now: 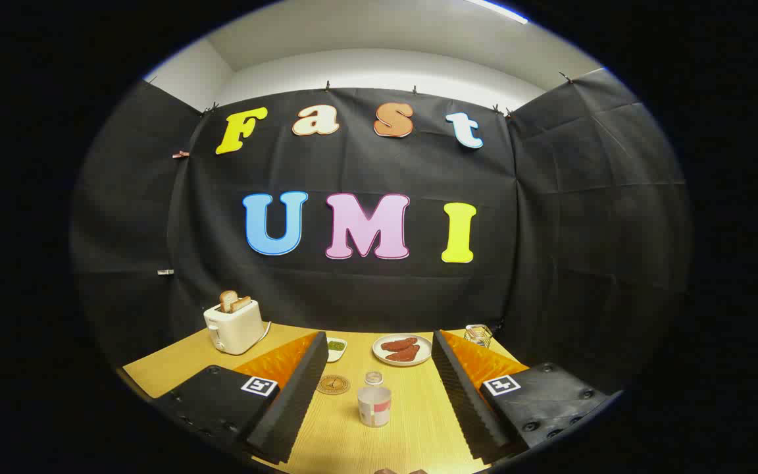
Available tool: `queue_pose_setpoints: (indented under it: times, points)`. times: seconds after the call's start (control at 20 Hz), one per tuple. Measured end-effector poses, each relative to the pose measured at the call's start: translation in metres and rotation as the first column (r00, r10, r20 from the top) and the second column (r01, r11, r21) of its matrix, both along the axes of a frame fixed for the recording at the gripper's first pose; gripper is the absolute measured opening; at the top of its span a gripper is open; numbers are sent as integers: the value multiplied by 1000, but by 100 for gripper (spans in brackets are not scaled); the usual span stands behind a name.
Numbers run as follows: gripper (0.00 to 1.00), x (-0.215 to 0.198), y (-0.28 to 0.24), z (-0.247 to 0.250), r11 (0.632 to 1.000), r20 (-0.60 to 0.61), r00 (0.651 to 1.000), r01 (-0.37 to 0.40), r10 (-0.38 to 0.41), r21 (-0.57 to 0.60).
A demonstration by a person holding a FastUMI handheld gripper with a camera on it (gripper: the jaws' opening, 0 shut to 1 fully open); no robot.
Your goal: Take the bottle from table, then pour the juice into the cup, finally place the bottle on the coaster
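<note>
My gripper (379, 336) is open and held above the wooden table (418, 428), nothing between its fingers. Between the two fingers, lower on the table, stands a white cup (374, 406) with a red and grey label. Right behind the cup is the bottle (373, 378); I see its clear top, the rest is hidden by the cup. To the left of the bottle, close to the left finger, lies a round brown coaster (333, 384). Nothing rests on the coaster.
Beyond the cup a white plate (402, 349) carries brown sausages, with a small dish (336, 347) of something green to its left. A white toaster (234, 326) with toast stands at the back left. A small wire rack (478, 334) sits at the back right.
</note>
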State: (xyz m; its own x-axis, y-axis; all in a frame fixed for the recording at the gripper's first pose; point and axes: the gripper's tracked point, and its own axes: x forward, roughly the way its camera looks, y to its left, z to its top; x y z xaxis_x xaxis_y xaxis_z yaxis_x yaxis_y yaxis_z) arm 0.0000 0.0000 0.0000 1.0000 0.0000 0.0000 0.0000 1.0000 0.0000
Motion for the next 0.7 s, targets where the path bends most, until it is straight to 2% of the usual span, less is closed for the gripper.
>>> queue_pose_setpoints:
  times: [0.7]
  points:
    - [97, -3, 3, -5, 1000, 2, 1000, -17, 17, 7]
